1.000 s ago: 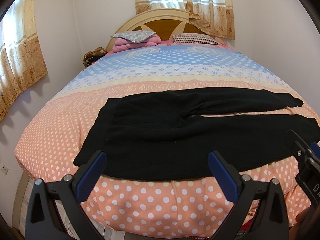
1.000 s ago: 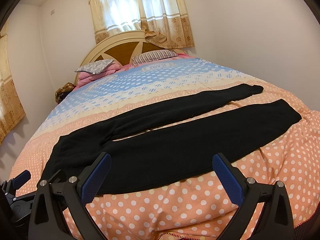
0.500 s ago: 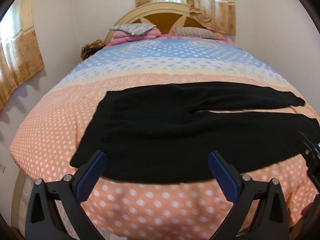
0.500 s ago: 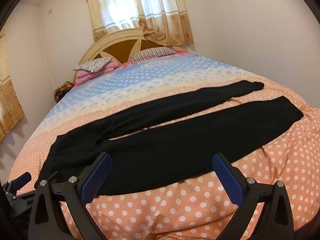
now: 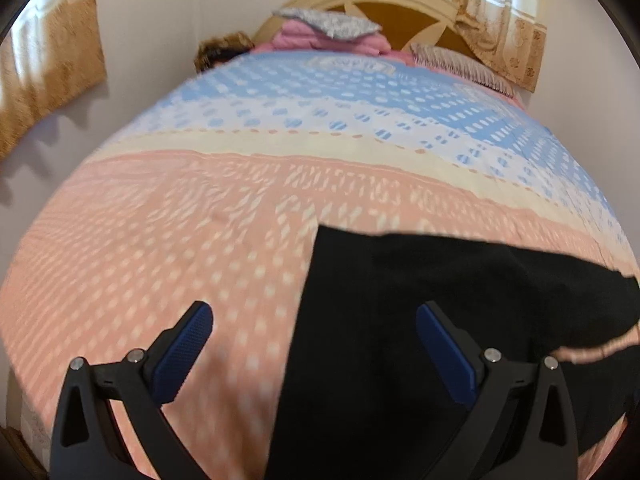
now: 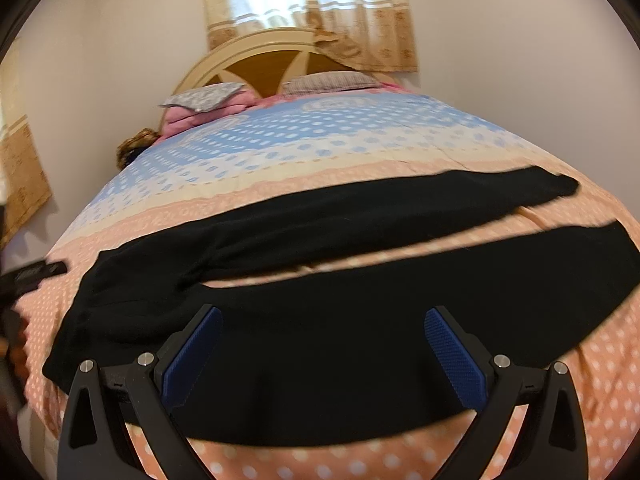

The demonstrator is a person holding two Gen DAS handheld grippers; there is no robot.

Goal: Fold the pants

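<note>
pants [image 6: 320, 320] on bed [image 6: 360, 136] | pillows [image 6: 328, 80] behind | waistband probably left

A bed covered by a polka-dot bedspread [image 6: 360, 140] banded in blue, cream and peach fills the room. At its far end stands an arched cream headboard [image 6: 264, 52] with brown panels. Against it lie a grey patterned pillow [image 6: 204, 98] on a folded pink blanket [image 6: 188, 118] and a striped pillow [image 6: 328, 80]. Beige curtains [image 6: 312, 8] hang over the window behind.
</note>
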